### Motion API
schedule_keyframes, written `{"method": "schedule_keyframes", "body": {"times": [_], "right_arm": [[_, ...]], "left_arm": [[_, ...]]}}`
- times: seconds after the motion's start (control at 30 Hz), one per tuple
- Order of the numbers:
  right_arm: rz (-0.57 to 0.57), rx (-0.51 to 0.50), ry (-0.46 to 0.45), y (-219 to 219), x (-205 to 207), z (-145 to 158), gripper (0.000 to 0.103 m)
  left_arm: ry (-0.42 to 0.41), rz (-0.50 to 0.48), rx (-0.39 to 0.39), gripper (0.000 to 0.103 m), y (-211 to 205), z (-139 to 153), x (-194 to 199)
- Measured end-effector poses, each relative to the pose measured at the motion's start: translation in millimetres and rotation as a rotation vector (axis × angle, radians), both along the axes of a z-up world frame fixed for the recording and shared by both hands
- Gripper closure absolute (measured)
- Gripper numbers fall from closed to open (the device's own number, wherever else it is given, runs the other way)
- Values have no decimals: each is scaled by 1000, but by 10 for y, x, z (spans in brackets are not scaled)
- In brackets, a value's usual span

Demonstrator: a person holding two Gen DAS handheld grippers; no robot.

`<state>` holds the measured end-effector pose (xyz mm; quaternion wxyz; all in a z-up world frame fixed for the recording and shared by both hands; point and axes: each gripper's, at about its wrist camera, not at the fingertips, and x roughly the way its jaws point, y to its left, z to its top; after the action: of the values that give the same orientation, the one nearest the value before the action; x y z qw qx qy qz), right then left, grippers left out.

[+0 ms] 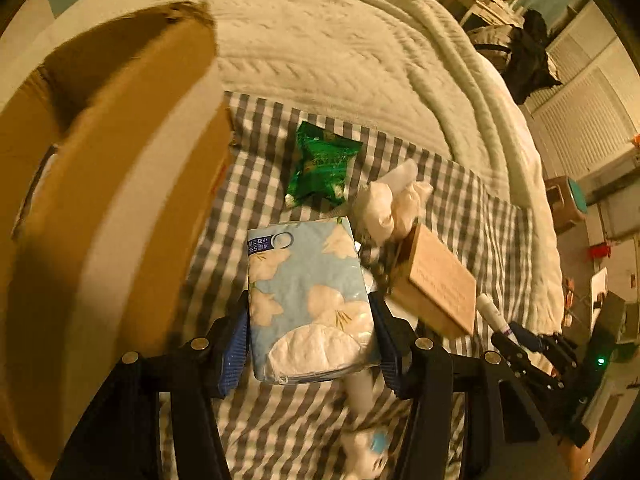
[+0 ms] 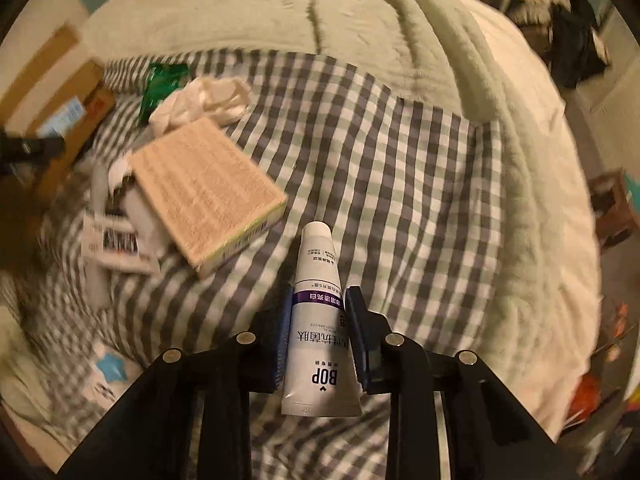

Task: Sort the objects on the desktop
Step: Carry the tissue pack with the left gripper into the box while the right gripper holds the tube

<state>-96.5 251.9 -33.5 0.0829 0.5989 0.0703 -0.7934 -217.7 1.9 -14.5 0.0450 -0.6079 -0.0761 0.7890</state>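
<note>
My left gripper [image 1: 308, 322] is shut on a light-blue tissue pack [image 1: 304, 292] with white flowers, held above the checked cloth [image 1: 264, 144]. My right gripper [image 2: 318, 324] is shut on a white toothpaste tube [image 2: 316, 320] with a purple band, its cap end pointing away. That gripper with the tube also shows at the right edge of the left wrist view, as right gripper [image 1: 520, 338]. On the cloth lie a tan flat box [image 2: 208, 184], a green snack bag [image 1: 320, 164] and crumpled white tissue [image 1: 396, 200].
A large cardboard box [image 1: 100, 208] stands at the left on the checked cloth. A cream knitted blanket [image 1: 340, 40] covers the bed behind. A barcoded white package [image 2: 116, 240] and small white-blue items [image 1: 368, 448] lie near the front. Furniture and dark clothes [image 1: 528, 56] stand at the far right.
</note>
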Motion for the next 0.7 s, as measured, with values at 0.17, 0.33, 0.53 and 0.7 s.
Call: {"method": "schedule_keyframes", "body": {"times": [0.17, 0.33, 0.53, 0.7], "right_arm": [[40, 30, 39, -79, 144, 137, 77], [77, 26, 101, -256, 166, 469, 77], [97, -19, 169, -755, 110, 880, 77], [134, -41, 240, -1117, 129, 1332, 77]], "left_arm": [[27, -38, -20, 47, -115, 201, 257], [56, -25, 11, 47, -221, 378, 421], [120, -19, 63, 47, -293, 731, 484], [185, -7, 67, 47, -504, 1061, 498]]}}
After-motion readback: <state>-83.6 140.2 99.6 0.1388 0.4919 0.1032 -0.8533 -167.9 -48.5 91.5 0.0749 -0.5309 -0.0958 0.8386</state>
